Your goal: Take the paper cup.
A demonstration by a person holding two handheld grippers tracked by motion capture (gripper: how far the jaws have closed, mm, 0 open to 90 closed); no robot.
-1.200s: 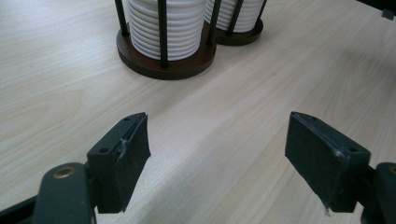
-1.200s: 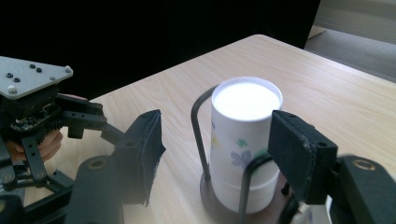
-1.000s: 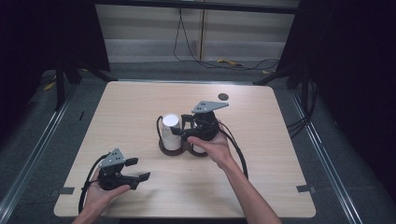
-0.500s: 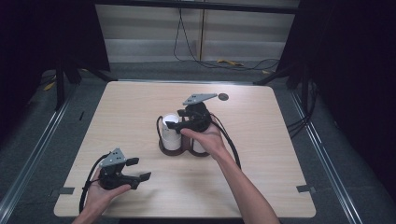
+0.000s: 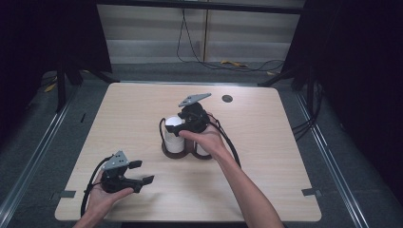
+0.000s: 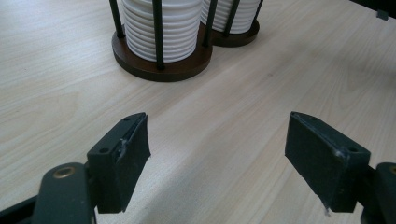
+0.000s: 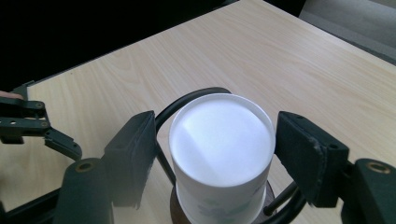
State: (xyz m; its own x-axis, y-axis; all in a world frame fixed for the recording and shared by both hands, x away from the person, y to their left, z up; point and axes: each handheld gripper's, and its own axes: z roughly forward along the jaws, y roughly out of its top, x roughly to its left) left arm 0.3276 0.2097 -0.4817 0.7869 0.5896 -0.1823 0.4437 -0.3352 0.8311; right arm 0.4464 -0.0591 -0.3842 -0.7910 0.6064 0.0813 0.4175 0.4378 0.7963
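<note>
The wooden table point(image 5: 285, 156) carries a cup holder point(image 5: 183, 151) near its middle: two round dark wooden bases joined side by side, each ringed by thin black upright rods. A stack of white ribbed paper cups point(image 5: 174, 135) stands upside down in the left-hand base, and a second stack point(image 6: 233, 16) sits in the base beside it, mostly hidden in the high view behind the person's right hand point(image 5: 205, 140).

The right gripper point(image 7: 212, 149) is poised over the left-hand stack, with its grey three-cornered plate tipped up toward the far edge of the table. Its jaws stand wide apart, one on each side of the topmost cup point(image 7: 222, 154), whose flat white bottom faces up between them. There is a narrow gap on both sides, so the pads flank the cup without clamping it; whether the left pad brushes the cup wall cannot be told. The right forearm reaches in diagonally from the bottom edge, wrist bent so that the gripper points down and toward the person's left.

The left gripper point(image 5: 142, 173) rests low near the front left corner of the table, well apart from the holder, cradled in the left hand point(image 5: 102, 194). Its jaws are spread wide with nothing between them, aimed across the bare wood toward the holder's bases.
</note>
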